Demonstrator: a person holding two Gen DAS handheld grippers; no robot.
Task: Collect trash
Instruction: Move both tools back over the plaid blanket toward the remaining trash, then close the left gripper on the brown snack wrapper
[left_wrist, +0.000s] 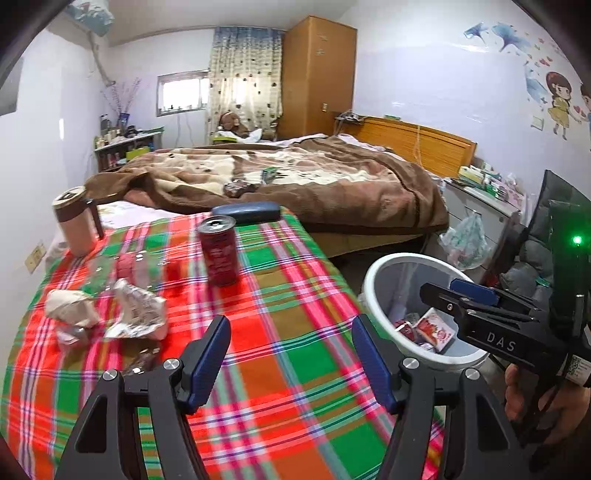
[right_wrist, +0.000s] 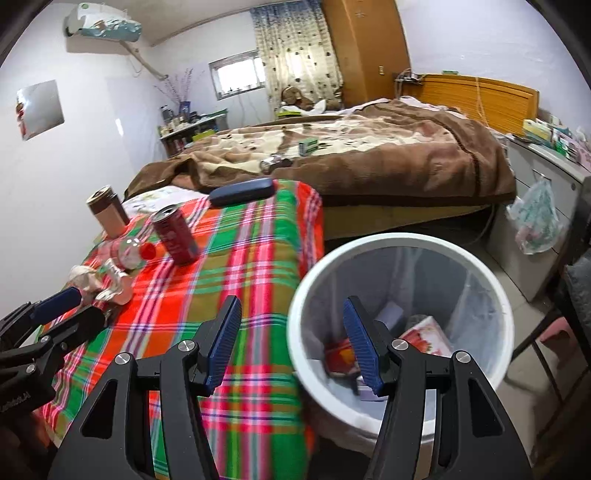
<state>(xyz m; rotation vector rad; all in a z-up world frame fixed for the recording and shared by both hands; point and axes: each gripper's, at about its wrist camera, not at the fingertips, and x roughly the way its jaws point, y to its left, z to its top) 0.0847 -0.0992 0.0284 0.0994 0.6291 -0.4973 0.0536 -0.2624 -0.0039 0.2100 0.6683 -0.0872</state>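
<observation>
On the plaid-covered table (left_wrist: 295, 295) stand a dark red can (left_wrist: 219, 251) (right_wrist: 175, 234), a clear plastic bottle with a red cap (right_wrist: 129, 253) lying flat, and crumpled wrappers (left_wrist: 136, 310) (right_wrist: 110, 284). My left gripper (left_wrist: 291, 350) (right_wrist: 74, 310) hovers open over the cloth, right of the wrappers, with nothing between its fingers. Beside the table on the floor is a white bin (left_wrist: 373, 295) (right_wrist: 406, 243) that holds red cartons (right_wrist: 428, 332). My right gripper (right_wrist: 291, 332) (left_wrist: 454, 295) hangs open and empty at the bin's near-left rim.
A brown-lidded mug (left_wrist: 75, 221) and a dark blue case (left_wrist: 245, 212) sit at the table's far side. Behind is a bed with a brown blanket (left_wrist: 295, 177). A plastic bag (right_wrist: 535, 221) hangs on the white cabinet at right, near a dark chair (right_wrist: 569, 295).
</observation>
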